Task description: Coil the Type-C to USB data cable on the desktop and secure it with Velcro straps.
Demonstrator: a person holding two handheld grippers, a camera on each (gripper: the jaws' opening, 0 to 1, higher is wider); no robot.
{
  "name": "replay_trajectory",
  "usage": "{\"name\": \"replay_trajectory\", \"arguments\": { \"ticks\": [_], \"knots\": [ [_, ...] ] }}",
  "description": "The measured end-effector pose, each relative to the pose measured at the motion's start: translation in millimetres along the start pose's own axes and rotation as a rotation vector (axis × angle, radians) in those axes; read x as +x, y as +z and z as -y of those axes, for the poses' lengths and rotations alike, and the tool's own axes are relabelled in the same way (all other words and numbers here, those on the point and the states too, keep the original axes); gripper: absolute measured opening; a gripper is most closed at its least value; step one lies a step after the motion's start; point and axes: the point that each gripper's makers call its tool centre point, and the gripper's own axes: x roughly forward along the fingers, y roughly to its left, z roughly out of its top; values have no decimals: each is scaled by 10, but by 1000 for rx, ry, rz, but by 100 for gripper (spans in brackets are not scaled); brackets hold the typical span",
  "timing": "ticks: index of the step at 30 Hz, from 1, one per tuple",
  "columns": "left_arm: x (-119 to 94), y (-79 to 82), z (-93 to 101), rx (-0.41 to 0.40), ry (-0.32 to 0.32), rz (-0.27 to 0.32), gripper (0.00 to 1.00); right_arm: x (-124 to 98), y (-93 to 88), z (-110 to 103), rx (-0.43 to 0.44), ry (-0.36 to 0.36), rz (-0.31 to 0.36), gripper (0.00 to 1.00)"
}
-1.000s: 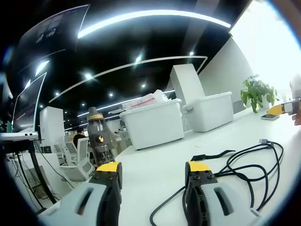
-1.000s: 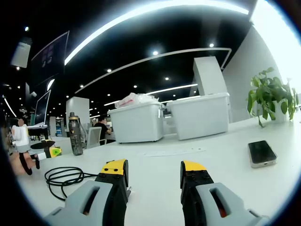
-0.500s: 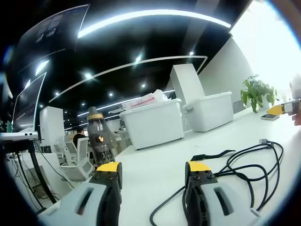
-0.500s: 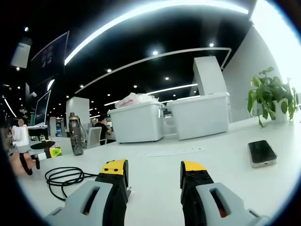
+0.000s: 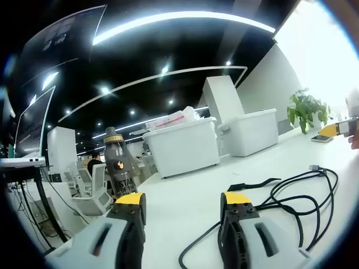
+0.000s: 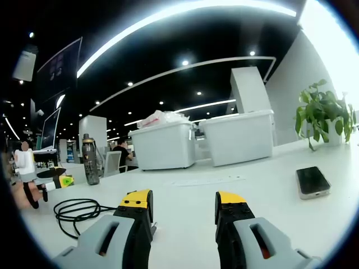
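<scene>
Both grippers stand with jaws apart and nothing between them. Left gripper [image 5: 182, 204] sits low over the white desktop [image 5: 185, 190]; its yellow-tipped jaws frame bare surface. Right gripper [image 6: 182, 202] is likewise parted above the desktop [image 6: 252, 179].

Black data cable [image 5: 297, 193] lies in loose, uncoiled loops on the desktop, just right of the left gripper's right jaw, one strand trailing down past that jaw. A grey connector [image 5: 314, 167] ends it at the far side. A black strap [image 5: 252, 184] lies by the loops. In the right gripper view the cable [image 6: 76, 212] rests left of the jaws, near the other gripper.

Further out: a dark bottle [image 5: 119, 168], two white storage bins [image 5: 182, 147], a phone [image 6: 311, 181] lying flat, and a potted plant [image 6: 325, 117].
</scene>
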Motion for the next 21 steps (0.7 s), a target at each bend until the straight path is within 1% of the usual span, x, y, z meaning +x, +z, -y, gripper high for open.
{"name": "replay_trajectory", "arguments": {
  "ticks": [4,8,15,17,20,21],
  "knots": [
    [-1,-5,1,2,-1,-2,54,4,2,3,3,0,0,43],
    [-3,0,-16,2,5,-1,52,9,1,1,1,1,0,43],
    [3,-15,-33,-26,6,-4,52,12,5,-8,-2,5,1,44],
    [4,-19,-37,-38,6,-4,52,16,30,-31,-12,17,13,44],
    [9,-12,-48,-48,7,2,52,14,117,-164,-24,75,52,44],
    [14,-11,-50,-48,6,3,52,16,156,-226,-26,104,70,44]
  ]
}}
